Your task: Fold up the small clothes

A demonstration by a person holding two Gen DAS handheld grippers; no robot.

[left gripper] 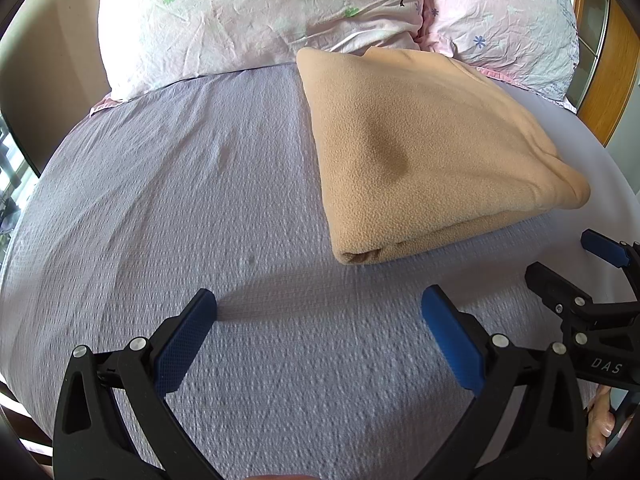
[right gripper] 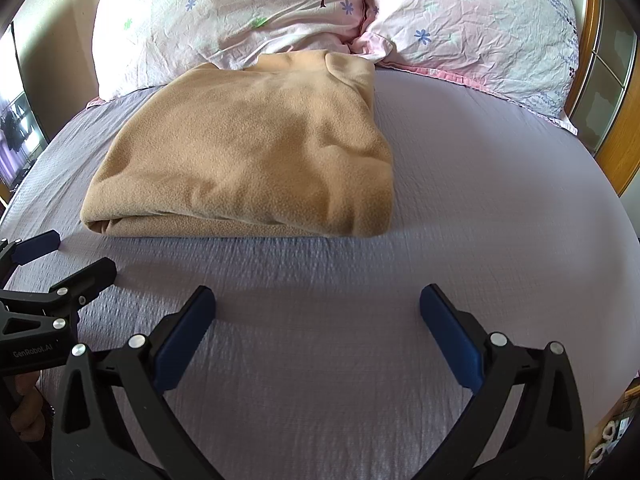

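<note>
While both tools hang low over the bedsheet [right gripper: 460, 184], neither has hold of anything: the left gripper [left gripper: 318, 312] has its jaws spread wide with only bare sheet between them, and the right gripper [right gripper: 317, 312] is spread just as wide, likewise with nothing in it. They sit side by side, each catching the other at the edge of its view, both short of the cloth.

Just beyond them lies the tan fleece garment [right gripper: 248, 152], set down on the sheet as a thick, roughly square bundle. Its near edge shows stacked layers, so it looks folded over at least once; a collar seems to sit at the far end, though the fisheye bends things too much to be sure. The far end touches the pillows [left gripper: 256, 24] at the head of the bed.

By my reading, the folding of this piece is done or close to it, and the hands are between grips. If another fold is wanted, the next move calls for bringing both grippers forward to the near corners, pinching all the layers together, and carrying them evenly toward the pillows so that the bundle stays square.
</note>
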